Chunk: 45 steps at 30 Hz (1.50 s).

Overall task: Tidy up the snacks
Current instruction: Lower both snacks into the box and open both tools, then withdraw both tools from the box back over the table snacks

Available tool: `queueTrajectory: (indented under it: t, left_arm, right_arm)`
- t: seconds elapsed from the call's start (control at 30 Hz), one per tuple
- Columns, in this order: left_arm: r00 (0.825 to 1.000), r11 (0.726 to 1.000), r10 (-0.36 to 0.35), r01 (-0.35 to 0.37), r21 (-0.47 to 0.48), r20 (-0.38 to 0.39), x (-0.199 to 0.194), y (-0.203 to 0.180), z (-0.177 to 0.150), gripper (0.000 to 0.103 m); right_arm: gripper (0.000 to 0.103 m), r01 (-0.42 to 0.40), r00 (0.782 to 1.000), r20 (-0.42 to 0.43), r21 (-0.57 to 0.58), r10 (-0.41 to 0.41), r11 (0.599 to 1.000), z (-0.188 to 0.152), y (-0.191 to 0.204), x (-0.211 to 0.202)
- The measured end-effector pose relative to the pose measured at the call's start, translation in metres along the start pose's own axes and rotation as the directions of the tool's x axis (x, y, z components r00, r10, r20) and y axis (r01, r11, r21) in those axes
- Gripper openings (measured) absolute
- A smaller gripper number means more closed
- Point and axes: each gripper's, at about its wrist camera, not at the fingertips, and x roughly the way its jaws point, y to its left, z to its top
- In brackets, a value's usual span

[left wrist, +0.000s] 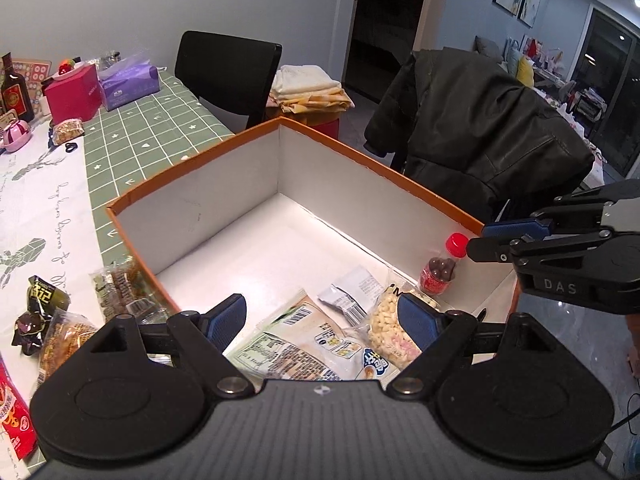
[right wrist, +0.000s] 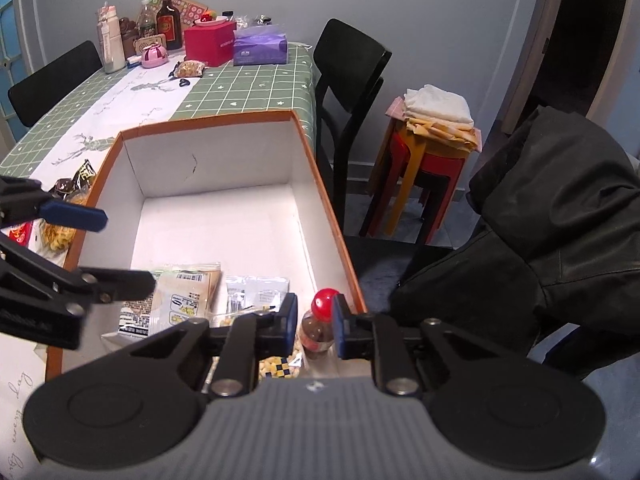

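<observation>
An orange-rimmed white box (left wrist: 192,160) (right wrist: 208,118) stands at the table's corner. At its near end lie a large pale snack packet (left wrist: 288,344), a small silver packet (left wrist: 352,292) and a bag of puffed corn (left wrist: 388,328). A small red-capped bottle of dark sweets (left wrist: 438,276) (right wrist: 316,332) stands upright in the near right corner. My left gripper (left wrist: 320,304) (right wrist: 127,249) hangs open over the packets, holding nothing. My right gripper (left wrist: 478,240) (right wrist: 315,304) is shut, its tips just beside and above the red cap, not around it.
Loose snacks lie on the tablecloth left of the box: a clear bag (left wrist: 120,288), a dark wrapper (left wrist: 44,296), a red pack (left wrist: 12,412). At the far end are a red box (left wrist: 72,92), tissues (left wrist: 128,84) and a brown bottle (right wrist: 169,20). A black chair (right wrist: 348,80), a stool with cloths (right wrist: 432,140) and a coat-draped chair (left wrist: 480,128) stand alongside.
</observation>
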Motion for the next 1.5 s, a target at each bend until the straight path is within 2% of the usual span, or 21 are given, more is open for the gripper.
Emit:
queueTrajectory:
  t: [0.37,0.5,0.67,0.87,0.97,1.03,1.13,1.2,1.3,1.37,1.47,1.5]
  left_arm:
    - [0.998,0.999,0.051,-0.051,-0.02,0.039,-0.041,0.047,-0.018,0.1]
    - [0.994,0.994,0.092,-0.088,-0.067,0.064,-0.058,0.078,-0.036,0.1]
    - [0.987,0.982,0.156,-0.151,-0.113,0.038,-0.075,0.122,-0.062,0.1]
    - [0.978,0.962,0.204,-0.194,-0.192,0.031,-0.093,0.171,-0.087,0.1]
    - [0.972,0.944,0.232,-0.215,-0.251,0.038,-0.098,0.193,-0.098,0.1]
    - [0.966,0.928,0.255,-0.233,-0.29,0.042,-0.1,0.206,-0.103,0.1]
    - [0.96,0.903,0.277,-0.245,-0.353,0.043,-0.102,0.223,-0.11,0.1]
    - [0.955,0.878,0.292,-0.252,-0.406,0.039,-0.102,0.234,-0.115,0.1]
    - [0.949,0.833,0.315,-0.269,-0.484,0.016,-0.099,0.249,-0.124,0.1]
    - [0.945,0.809,0.328,-0.277,-0.519,0.006,-0.096,0.255,-0.129,0.1]
    - [0.934,0.784,0.356,-0.306,-0.54,-0.012,-0.091,0.262,-0.132,0.1]
    - [0.931,0.778,0.363,-0.314,-0.544,-0.018,-0.088,0.263,-0.132,0.1]
  right_arm:
    - [0.016,0.008,0.999,0.051,-0.067,-0.005,0.998,0.008,0.032,-0.005]
    - [0.016,0.012,0.997,0.074,-0.091,-0.005,0.996,0.011,0.048,-0.009]
    - [0.018,0.0,0.995,0.099,-0.118,0.012,0.993,0.015,0.069,-0.011]
    - [0.02,-0.022,0.992,0.12,-0.159,0.041,0.987,0.02,0.099,-0.013]
    - [0.022,-0.038,0.99,0.128,-0.188,0.063,0.981,0.022,0.12,-0.015]
    - [0.027,-0.049,0.988,0.131,-0.21,0.078,0.977,0.024,0.133,-0.015]
    - [0.027,-0.08,0.984,0.135,-0.232,0.113,0.969,0.029,0.154,-0.016]
    - [0.03,-0.108,0.98,0.14,-0.236,0.143,0.966,0.031,0.166,-0.017]
    - [0.043,-0.147,0.972,0.145,-0.238,0.185,0.96,0.032,0.187,-0.017]
    - [0.044,-0.185,0.966,0.138,-0.229,0.22,0.956,0.032,0.2,-0.014]
    - [0.047,-0.241,0.958,0.109,-0.2,0.266,0.95,0.031,0.216,-0.006]
    - [0.05,-0.248,0.957,0.102,-0.191,0.27,0.95,0.03,0.221,-0.002]
